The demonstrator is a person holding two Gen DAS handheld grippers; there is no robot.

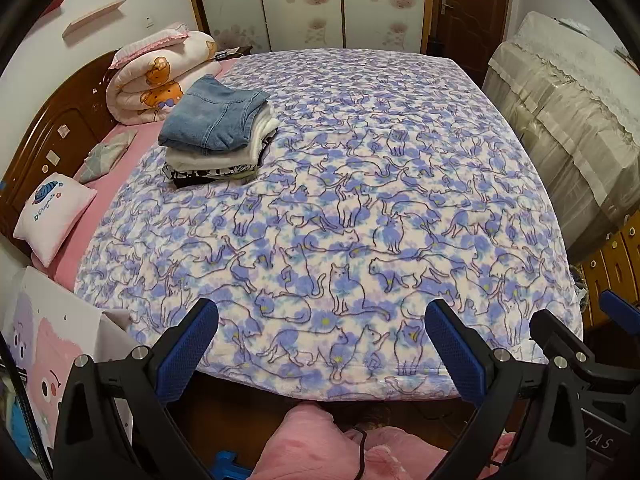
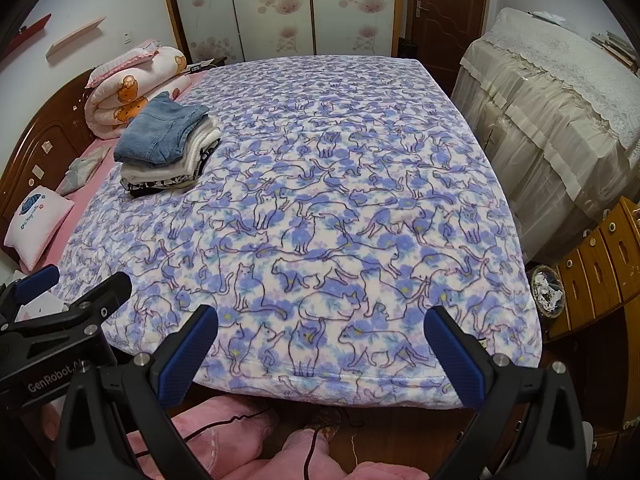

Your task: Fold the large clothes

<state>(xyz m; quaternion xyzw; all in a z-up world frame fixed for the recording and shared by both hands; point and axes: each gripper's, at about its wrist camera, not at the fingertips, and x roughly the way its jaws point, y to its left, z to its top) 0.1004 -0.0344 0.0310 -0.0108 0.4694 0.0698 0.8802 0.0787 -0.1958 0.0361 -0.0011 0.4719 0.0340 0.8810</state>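
A stack of folded clothes (image 1: 218,132) (image 2: 166,146), blue denim on top of white and black-and-white pieces, rests at the far left of the bed. A purple cat-print blanket (image 1: 340,208) (image 2: 320,208) covers the bed. My left gripper (image 1: 322,320) hangs open over the blanket's near edge with nothing between its blue pads. My right gripper (image 2: 322,320) is open and empty too, above the same near edge. In the left wrist view the right gripper (image 1: 576,340) shows at the right; in the right wrist view the left gripper (image 2: 60,300) shows at the left.
A rolled bear-print quilt (image 1: 160,76) and a small pink pillow (image 1: 52,216) lie by the wooden headboard (image 1: 52,136). Cloth-covered furniture (image 2: 552,128) stands right of the bed, with wooden drawers (image 2: 600,268) nearer. Pink slippers (image 2: 240,440) and a cable lie on the floor below.
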